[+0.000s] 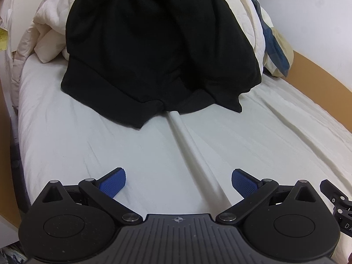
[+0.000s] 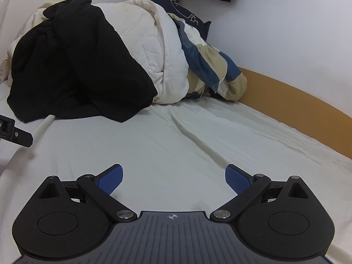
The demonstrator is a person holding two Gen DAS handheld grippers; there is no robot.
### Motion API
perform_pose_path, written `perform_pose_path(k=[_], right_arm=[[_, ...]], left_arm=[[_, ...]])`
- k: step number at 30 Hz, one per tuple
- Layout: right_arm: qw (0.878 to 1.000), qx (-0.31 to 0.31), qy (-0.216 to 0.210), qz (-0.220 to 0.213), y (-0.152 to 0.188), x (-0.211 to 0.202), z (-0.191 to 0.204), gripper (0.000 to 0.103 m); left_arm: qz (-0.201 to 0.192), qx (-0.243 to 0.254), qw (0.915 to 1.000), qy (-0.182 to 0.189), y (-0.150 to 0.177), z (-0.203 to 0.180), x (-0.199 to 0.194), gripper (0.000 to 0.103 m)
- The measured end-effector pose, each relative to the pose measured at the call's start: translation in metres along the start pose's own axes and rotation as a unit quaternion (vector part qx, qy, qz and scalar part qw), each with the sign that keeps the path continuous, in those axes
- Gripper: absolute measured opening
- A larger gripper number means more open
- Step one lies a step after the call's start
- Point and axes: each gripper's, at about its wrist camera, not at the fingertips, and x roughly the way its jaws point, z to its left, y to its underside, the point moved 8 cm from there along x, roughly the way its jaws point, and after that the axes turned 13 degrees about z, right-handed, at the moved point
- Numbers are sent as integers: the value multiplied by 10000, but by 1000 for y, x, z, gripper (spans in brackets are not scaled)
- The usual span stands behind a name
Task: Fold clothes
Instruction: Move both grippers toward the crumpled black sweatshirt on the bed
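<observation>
While the bed [image 1: 88, 136] fills both views, a black garment [image 1: 158, 50] lies heaped at 12 o'clock against a cream duvet [image 2: 167, 57]. Left gripper [image 1: 178, 183] and right gripper [image 2: 173, 179]: both spread wide, holding nothing, over the sheet.

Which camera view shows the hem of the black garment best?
The left wrist view: the black garment faces it, hem spread on the bed sheet. The right wrist view shows it sideways, bunched against the white duvet.
</observation>
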Motion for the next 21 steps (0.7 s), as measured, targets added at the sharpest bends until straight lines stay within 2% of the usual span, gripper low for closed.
perform_pose_path(k=[9, 15, 21], right_arm=[[9995, 12, -311, -35, -12, 4, 1, 101], [9989, -438, -45, -190, -37, 6, 15, 101], [9956, -672, 44, -654, -66, 1, 31, 101]], left_arm=[[75, -125, 9995, 263, -2, 9, -3, 102], [49, -346, 9989, 323, -4, 19, -6, 102], [48, -516, 9975, 474, -7, 25, -8, 102]])
